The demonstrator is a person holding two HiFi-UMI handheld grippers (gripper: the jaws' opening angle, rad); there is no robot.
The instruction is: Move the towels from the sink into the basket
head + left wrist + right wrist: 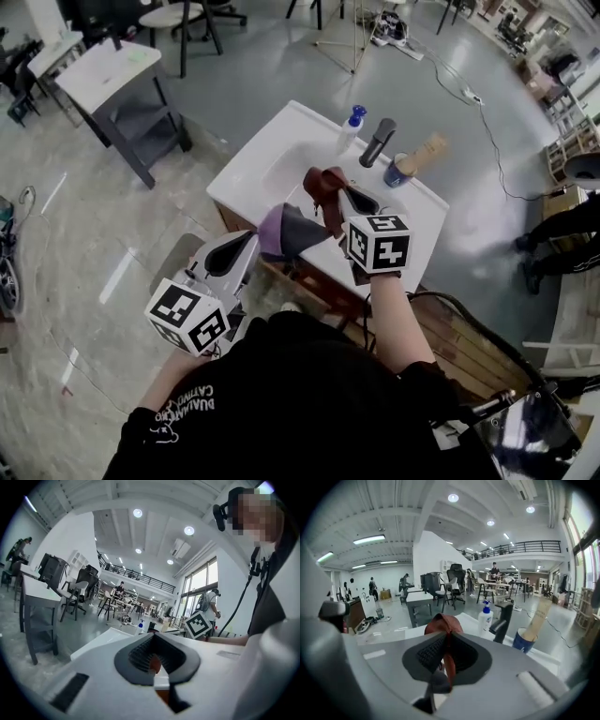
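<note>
My right gripper (342, 194) is shut on a reddish-brown towel (325, 187) and holds it above the front of the white sink (251, 161). In the right gripper view the towel (443, 623) bulges beyond the jaws (447, 657) and a strip of it runs between the pads. A purple and dark grey towel (284, 232) hangs at the sink's front edge, right beside my left gripper's (251, 242) tip. The left gripper view shows the left gripper (154, 662) with only a narrow slit between its jaws and no purple cloth between them.
A dark faucet (378, 142), a soap bottle (351, 126) and a blue cup with a brush (401, 171) stand at the sink's back. A wooden slatted box (469, 349) sits low on the right. A grey table (117, 77) stands at the far left.
</note>
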